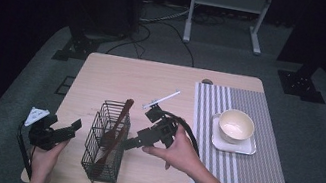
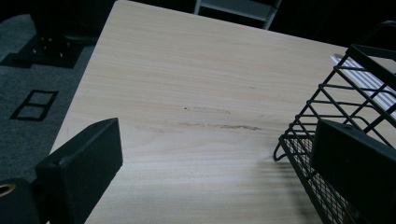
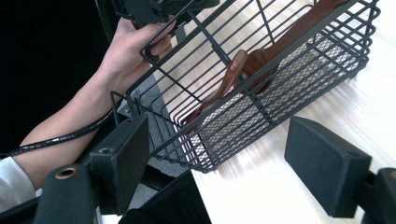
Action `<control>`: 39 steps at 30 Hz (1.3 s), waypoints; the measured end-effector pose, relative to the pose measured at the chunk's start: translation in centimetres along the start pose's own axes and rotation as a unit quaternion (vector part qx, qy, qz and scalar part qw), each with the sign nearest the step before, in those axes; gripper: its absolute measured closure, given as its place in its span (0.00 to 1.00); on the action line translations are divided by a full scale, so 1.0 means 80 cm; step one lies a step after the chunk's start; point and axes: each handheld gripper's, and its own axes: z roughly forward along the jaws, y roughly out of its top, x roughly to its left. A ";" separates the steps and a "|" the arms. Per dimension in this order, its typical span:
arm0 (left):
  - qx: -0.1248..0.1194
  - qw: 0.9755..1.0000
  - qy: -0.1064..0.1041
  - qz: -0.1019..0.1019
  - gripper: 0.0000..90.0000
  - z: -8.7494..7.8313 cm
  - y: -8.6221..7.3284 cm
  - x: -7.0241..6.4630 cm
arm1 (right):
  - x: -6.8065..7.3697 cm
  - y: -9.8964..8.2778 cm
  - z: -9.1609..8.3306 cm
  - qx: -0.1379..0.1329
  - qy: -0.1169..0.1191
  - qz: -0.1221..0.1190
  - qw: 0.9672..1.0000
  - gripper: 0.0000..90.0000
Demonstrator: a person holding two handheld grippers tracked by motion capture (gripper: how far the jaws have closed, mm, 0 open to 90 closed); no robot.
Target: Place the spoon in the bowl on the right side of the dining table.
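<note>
Wire utensil caddy (image 1: 106, 142) stands upright nr the front-left of the light wood table (image 1: 153, 77), flanked by both grippers. Inside it: dark wooden spoon (image 1: 116, 126) & a second wooden utensil, handles leaning up and away toward the table's far edge, so their long axis runs roughly front-to-back with a tilt.

R gripper (image 1: 131, 143) sits just beside the caddy's right wall, jaws spread wide & holding nothing, aimed leftward at the mesh. In the right gripper view the spoon bowls (image 3: 243, 70) lie straight ahead between the jaws but behind the wire, so the way in looks to be from above, not through the side.

L gripper (image 1: 67, 133) hovers near the caddy's left wall, jaws likewise parted & empty; in the left gripper view the caddy's corner (image 2: 322, 116) sits off its right jaw, not between the two.

Judgement: R gripper is nearer to the handles, which poke out of the caddy's far end; L looks placed to steady the frame.

Well apart at right: cream bowl (image 1: 235, 126) on a square white plate (image 1: 247, 148), on a striped placemat (image 1: 258, 174). White pen-like stick (image 1: 162, 99) lies on the table beyond the R gripper.
</note>
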 end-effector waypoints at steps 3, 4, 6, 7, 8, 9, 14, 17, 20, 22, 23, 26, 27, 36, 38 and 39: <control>0.000 1.000 0.000 0.000 0.02 0.000 0.000 0.000 | 0.000 0.003 0.003 0.003 -0.001 0.002 1.000 0.24; -0.001 1.000 0.000 0.000 0.02 0.000 0.000 0.000 | 0.001 0.005 0.004 0.004 -0.001 0.001 1.000 0.24; -0.001 1.000 0.000 0.000 0.02 0.000 0.000 0.001 | 0.002 0.007 0.005 0.005 -0.002 0.001 1.000 0.24; -0.001 1.000 0.000 0.000 0.02 0.000 0.000 0.000 | 0.003 0.009 0.006 0.006 -0.004 -0.001 1.000 0.24; 0.000 1.000 0.000 0.000 0.02 0.000 0.000 0.000 | 0.003 0.010 0.006 0.005 -0.005 -0.003 1.000 0.24; 0.000 1.000 0.000 0.001 0.02 0.000 0.000 0.000 | 0.004 0.011 0.007 0.006 -0.006 -0.001 1.000 0.24; 0.000 1.000 0.000 0.001 0.02 0.000 0.000 0.000 | 0.007 0.018 0.008 0.007 -0.010 -0.005 1.000 0.26; 0.000 1.000 0.000 0.001 0.02 0.000 0.000 0.001 | 0.008 0.021 0.010 0.006 -0.017 -0.005 1.000 0.29; 0.000 1.000 0.000 0.002 0.02 0.000 0.000 0.001 | 0.007 0.023 0.012 0.006 -0.016 -0.001 1.000 0.33; -0.001 1.000 0.000 0.001 0.02 0.000 0.000 0.001 | 0.006 0.025 0.013 0.006 -0.014 0.004 1.000 0.36; -0.001 1.000 0.000 0.001 0.02 0.000 0.000 0.001 | 0.005 0.026 0.013 0.006 -0.013 0.005 1.000 0.38; -0.001 1.000 0.000 0.001 0.02 0.000 0.000 0.001 | 0.005 0.028 0.015 0.007 -0.017 0.004 1.000 0.39; -0.001 1.000 0.000 0.001 0.02 0.000 0.000 0.001 | 0.005 0.029 0.016 0.008 -0.017 0.004 1.000 0.40; -0.001 1.000 0.000 0.000 0.02 -0.001 0.000 0.001 | 0.004 0.034 0.023 0.017 -0.028 0.013 0.999 0.52; -0.002 1.000 0.000 0.001 0.02 -0.001 0.000 0.001 | 0.004 0.035 0.024 0.018 -0.030 0.016 0.999 0.57; -0.002 1.000 0.001 0.001 0.02 -0.001 0.000 0.001 | 0.004 0.035 0.024 0.018 -0.031 0.016 0.999 0.60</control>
